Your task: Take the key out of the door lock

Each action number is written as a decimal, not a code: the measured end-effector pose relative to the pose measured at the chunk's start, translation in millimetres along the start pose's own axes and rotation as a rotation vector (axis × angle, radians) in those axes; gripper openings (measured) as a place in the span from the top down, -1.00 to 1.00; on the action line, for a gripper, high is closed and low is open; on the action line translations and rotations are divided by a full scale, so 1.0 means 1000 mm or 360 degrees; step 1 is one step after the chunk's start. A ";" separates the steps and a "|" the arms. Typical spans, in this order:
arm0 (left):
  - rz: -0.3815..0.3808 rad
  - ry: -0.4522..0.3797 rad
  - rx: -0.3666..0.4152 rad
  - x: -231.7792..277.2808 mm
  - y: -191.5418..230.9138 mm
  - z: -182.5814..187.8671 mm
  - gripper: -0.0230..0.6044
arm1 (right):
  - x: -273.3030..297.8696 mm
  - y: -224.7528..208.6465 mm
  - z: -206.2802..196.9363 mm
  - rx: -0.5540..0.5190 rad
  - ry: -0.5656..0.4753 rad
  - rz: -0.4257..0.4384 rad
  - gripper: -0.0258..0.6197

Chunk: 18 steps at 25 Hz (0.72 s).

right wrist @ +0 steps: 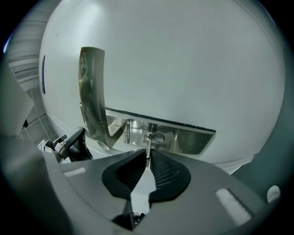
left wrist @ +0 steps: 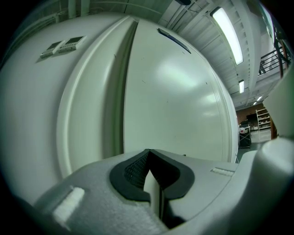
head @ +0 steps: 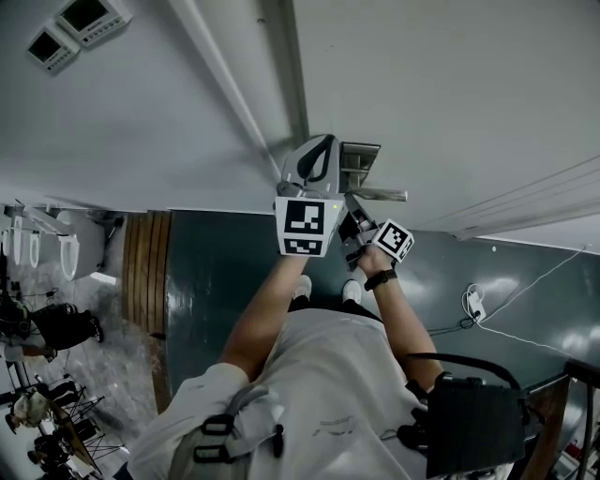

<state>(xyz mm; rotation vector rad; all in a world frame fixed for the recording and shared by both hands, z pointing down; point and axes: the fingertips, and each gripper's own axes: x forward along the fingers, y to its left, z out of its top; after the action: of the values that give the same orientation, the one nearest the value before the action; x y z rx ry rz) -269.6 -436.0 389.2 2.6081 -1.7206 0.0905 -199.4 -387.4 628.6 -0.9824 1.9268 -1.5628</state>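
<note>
My right gripper (right wrist: 147,160) has its fingers clamped on the key (right wrist: 148,147), seated in the lock plate (right wrist: 183,140) at twelve o'clock. My left gripper (left wrist: 149,158) has its fingers together, empty, facing the door (left wrist: 174,92).

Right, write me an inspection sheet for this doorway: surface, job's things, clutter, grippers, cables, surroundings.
Surface: white door, plain.
Job's things: key sits in the lock, set in a metal plate beside the handle.
Clutter: dark gear on the floor at the far left of the head view, away from the door.
Grippers: right gripper shut on the key; left gripper shut, empty, facing the door.
Cables: white cable lying on the dark floor.
Surroundings: wooden slats, wall panels, ceiling lights.
</note>
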 end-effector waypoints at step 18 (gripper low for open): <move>-0.0009 -0.0011 -0.0018 0.000 -0.001 0.000 0.92 | -0.010 0.001 -0.003 0.0368 -0.0212 0.0030 0.85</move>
<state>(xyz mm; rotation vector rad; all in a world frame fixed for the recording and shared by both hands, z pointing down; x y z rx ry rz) -268.5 -435.2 388.9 2.6081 -1.7106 0.0714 -195.4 -377.9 627.2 -0.9408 1.6196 -1.6232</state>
